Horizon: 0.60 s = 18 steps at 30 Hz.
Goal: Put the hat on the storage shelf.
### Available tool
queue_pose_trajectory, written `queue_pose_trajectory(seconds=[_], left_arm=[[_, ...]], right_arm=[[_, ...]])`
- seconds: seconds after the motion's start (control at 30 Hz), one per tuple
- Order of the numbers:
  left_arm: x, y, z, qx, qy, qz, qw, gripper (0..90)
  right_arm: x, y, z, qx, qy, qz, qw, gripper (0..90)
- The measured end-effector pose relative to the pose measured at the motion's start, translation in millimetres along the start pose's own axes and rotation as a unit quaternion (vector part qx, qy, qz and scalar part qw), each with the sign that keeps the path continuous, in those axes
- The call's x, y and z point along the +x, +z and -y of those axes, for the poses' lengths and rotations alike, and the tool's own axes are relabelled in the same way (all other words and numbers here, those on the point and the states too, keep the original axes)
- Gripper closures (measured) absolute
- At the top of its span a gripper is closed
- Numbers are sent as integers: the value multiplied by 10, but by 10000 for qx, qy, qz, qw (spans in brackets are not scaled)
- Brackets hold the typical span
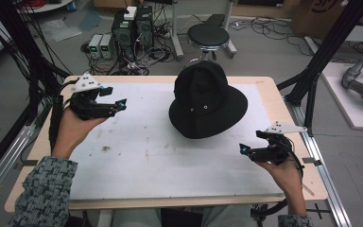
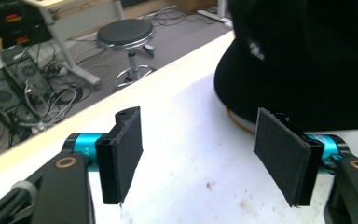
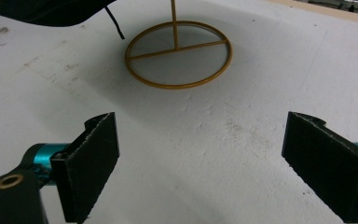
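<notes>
On the white table (image 1: 137,161), toward its far side: black hat (image 1: 207,97) raised on a gold wire stand (image 3: 178,53) (round base). Left gripper (image 1: 118,99) and right gripper (image 1: 244,147) both spread wide, holding nothing, well apart from hat.

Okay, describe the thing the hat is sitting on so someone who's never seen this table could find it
Start at the white table top and find the black hat near its far edge. Under the hat stands a thin gold wire stand: a round ring base flat on the table, one crossbar, and an upright rod. It is the only gold-coloured thing there.
</notes>
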<state>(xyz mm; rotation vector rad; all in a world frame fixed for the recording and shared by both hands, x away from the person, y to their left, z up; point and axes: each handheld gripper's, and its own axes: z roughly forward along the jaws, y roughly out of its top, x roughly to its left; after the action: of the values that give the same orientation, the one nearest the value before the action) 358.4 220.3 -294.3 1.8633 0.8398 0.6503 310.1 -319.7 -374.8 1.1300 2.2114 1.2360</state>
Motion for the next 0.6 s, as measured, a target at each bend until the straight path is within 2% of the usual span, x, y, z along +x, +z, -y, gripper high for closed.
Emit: queue_pose_trajectory(seconds=[0.07, 0.1, 0.27, 0.6], left_arm=[[10, -41, 109, -17, -108, -62, 9999, 278], [12, -57, 170, -22, -203, -104, 9997, 269], [39, -146, 445, 42, -430, -290, 9986, 226], [15, -300, 870, 62, -629, -603, 9962, 183]], right_arm=[[-12, 7, -8, -12, 7, -2, 10000, 108], [-16, 10, -11, -27, -2, 12, 10000, 107], [-47, 15, -33, -27, 47, 48, 10000, 107], [-89, 35, -91, -49, 73, 2, 10000, 108]])
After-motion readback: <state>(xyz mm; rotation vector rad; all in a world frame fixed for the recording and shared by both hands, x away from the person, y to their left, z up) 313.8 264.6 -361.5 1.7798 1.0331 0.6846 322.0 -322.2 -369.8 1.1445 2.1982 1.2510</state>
